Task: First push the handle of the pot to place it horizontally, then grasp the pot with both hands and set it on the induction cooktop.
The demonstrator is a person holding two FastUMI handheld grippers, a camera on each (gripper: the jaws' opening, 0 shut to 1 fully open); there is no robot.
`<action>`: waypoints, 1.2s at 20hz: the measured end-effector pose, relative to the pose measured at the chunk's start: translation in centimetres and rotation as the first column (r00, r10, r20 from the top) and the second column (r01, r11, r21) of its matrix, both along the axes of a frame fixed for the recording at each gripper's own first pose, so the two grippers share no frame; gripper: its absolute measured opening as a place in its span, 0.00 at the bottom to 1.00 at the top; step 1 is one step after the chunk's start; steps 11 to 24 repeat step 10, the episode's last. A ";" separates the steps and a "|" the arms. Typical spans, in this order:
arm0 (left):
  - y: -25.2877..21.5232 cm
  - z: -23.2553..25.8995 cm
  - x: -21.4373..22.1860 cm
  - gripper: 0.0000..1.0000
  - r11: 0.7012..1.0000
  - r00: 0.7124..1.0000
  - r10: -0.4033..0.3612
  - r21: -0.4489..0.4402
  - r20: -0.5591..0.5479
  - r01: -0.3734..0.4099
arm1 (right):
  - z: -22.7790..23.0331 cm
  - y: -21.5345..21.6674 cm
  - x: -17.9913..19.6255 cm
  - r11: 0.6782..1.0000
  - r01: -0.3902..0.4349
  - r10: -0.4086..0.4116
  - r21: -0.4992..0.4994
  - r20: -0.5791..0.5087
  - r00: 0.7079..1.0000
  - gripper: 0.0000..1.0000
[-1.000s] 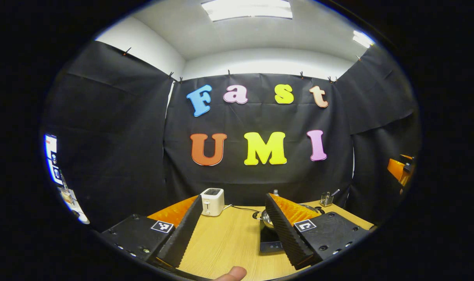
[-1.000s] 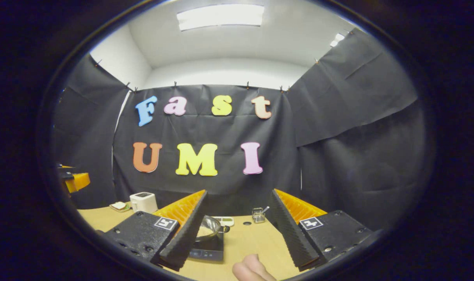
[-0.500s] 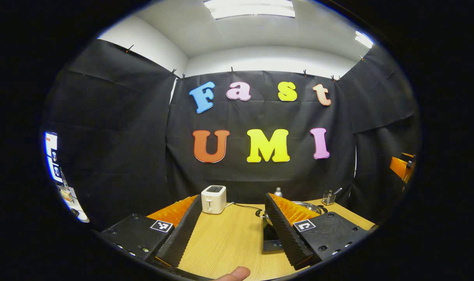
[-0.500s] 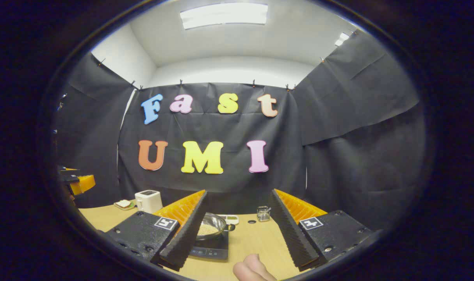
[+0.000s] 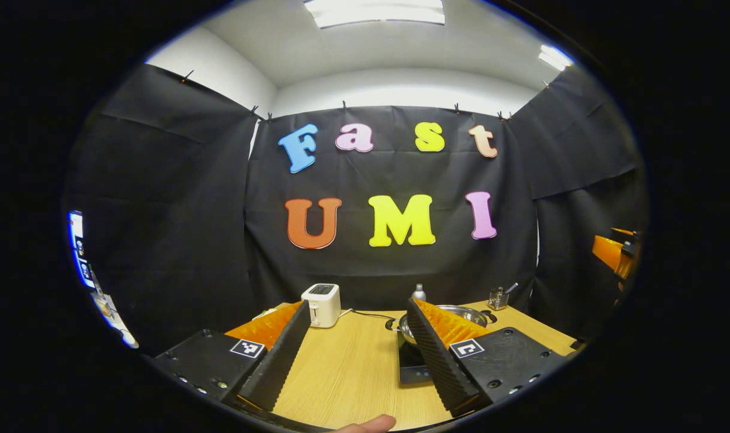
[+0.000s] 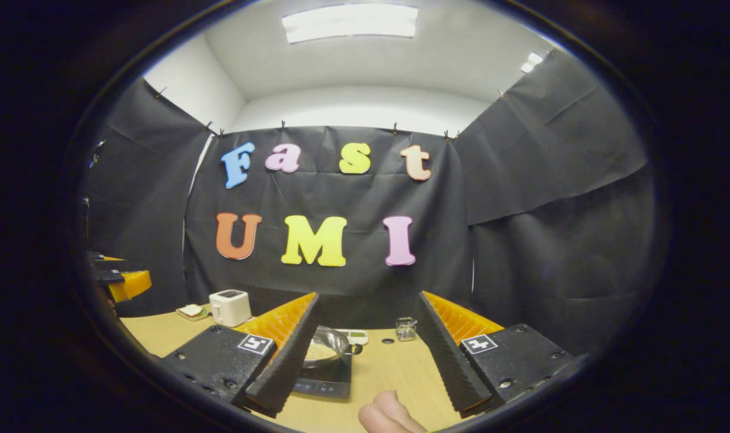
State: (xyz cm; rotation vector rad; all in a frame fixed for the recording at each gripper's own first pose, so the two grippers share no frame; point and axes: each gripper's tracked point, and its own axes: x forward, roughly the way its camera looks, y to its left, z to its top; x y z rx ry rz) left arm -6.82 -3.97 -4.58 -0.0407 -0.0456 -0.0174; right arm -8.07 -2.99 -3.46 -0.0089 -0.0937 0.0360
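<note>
Steel pot [image 6: 324, 349] on induction cooktop [image 6: 326, 381], lower centre | our left gripper [image 5: 353, 349] and right gripper [image 6: 365, 352] gape empty | rigid, slick; we'd grip its side handles.

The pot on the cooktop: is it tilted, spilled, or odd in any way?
Nothing stands out. The pot sits upright on the induction cooktop, its pale contents inside, with nothing spilled on the wooden table. Both grippers are open and away from it.

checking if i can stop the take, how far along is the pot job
Looks done: the pot sits on the cooktop, its handles pointing sideways. Nothing is in hand: the left tongs and right tongs are open, clear of the pot, above the table. Nothing visible is left to do.
</note>
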 end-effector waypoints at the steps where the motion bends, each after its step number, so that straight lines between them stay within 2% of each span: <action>1: 0.0 0.0 -0.1 0.96 1.000 1.000 -0.002 0.000 0.000 0.002 | 0.1 -0.1 -0.1 1.000 0.001 -0.001 0.000 0.000 1.000 0.98; 24: -0.6 -0.1 -0.4 0.96 1.000 1.000 -0.016 0.012 0.003 0.016 | 0.0 -0.5 -0.4 1.000 0.001 -0.001 0.003 0.000 1.000 0.98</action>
